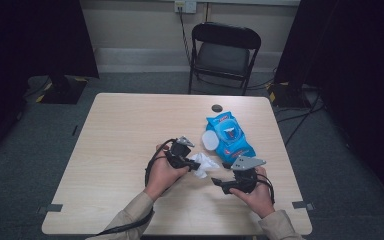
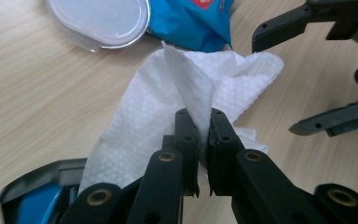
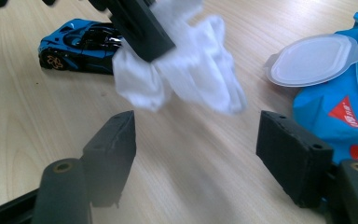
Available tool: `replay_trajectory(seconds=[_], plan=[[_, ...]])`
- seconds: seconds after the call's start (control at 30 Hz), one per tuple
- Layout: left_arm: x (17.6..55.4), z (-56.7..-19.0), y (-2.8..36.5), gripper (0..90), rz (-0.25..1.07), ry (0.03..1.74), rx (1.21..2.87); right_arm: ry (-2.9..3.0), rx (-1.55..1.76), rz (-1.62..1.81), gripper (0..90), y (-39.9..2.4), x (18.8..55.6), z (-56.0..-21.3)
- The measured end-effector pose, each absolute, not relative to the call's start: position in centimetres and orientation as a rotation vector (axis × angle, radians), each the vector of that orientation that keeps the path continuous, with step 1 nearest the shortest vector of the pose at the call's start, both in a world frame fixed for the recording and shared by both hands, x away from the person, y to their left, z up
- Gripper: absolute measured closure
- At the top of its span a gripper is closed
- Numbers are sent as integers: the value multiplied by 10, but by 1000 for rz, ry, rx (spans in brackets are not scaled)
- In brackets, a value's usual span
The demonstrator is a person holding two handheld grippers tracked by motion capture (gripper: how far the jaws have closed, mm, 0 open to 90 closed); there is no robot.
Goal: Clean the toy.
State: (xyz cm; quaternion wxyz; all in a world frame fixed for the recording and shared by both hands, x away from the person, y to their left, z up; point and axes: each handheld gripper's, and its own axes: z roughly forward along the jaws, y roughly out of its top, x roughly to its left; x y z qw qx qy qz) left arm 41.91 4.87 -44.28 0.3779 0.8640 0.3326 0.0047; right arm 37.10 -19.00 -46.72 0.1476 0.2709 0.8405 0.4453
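Wet wipe [image 2: 177,88] is pinched tight in the left gripper [image 1: 192,165], dangling over the table [image 1: 125,130] just beside the blue wipes pack [image 1: 228,135] with its lid flipped open. Right gripper [image 1: 219,182] sits spread wide, nothing in it, aimed at the wipe's loose end. I'd grab a free corner and pull it flat, gently. Plenty of bare tabletop on the left; pack crowds the right, toy car [image 3: 77,44] nearby.
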Motion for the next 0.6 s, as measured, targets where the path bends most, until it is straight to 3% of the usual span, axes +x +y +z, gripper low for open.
replay_trajectory(seconds=[0.2, 0.47, 0.6], plan=[[419, -449, 31, 837, -12, 822, 2233, 2432, 773, 1257, 301, -194, 371, -469], [414, -444, 35, 688, 13, 793, 2205, 2425, 787, 1250, 309, -203, 372, -468], [412, -437, 46, 658, 49, 784, 2194, 2424, 785, 1259, 315, -201, 372, -468]])
